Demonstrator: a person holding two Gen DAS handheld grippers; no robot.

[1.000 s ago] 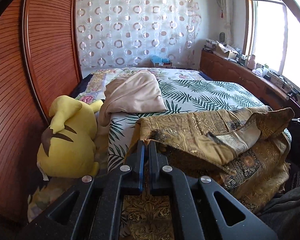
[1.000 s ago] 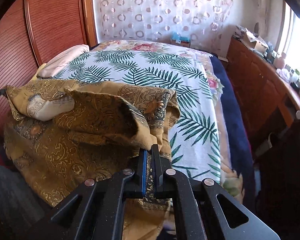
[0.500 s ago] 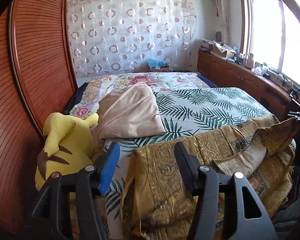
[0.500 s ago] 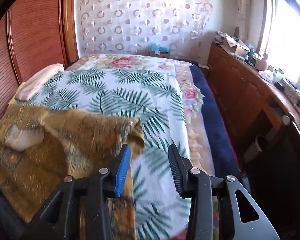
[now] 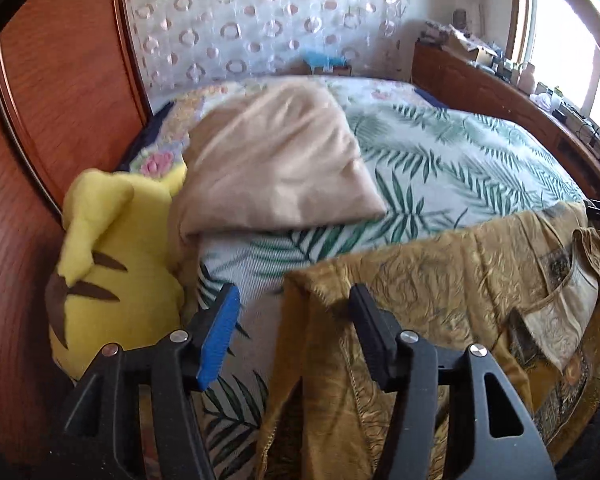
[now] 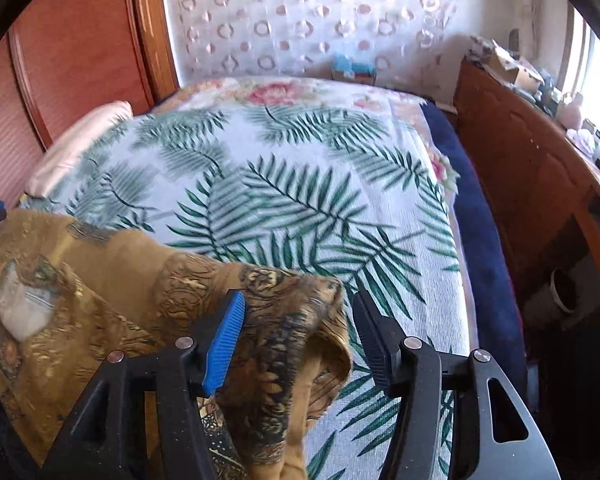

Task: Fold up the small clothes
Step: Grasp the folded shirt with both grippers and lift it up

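Note:
A gold-brown patterned garment (image 5: 440,288) lies rumpled over the near edge of the bed, a pale inner patch (image 5: 560,320) showing at its right. It also shows in the right wrist view (image 6: 112,292). My left gripper (image 5: 294,320) is open, jaws wide, over the garment's left corner. My right gripper (image 6: 298,328) is open, jaws wide, over the garment's right corner. Neither holds anything.
The bed has a white sheet with green palm leaves (image 6: 300,192). A beige pillow (image 5: 276,160) and a yellow plush toy (image 5: 108,264) lie at the left. A wooden wardrobe (image 5: 52,100) stands left, and a wooden counter with clutter (image 6: 540,152) right.
Both grippers were shut on the garment's corners a second ago, then opened and let go. The garment dropped onto the bed edge. Both grippers have since come closer to it.

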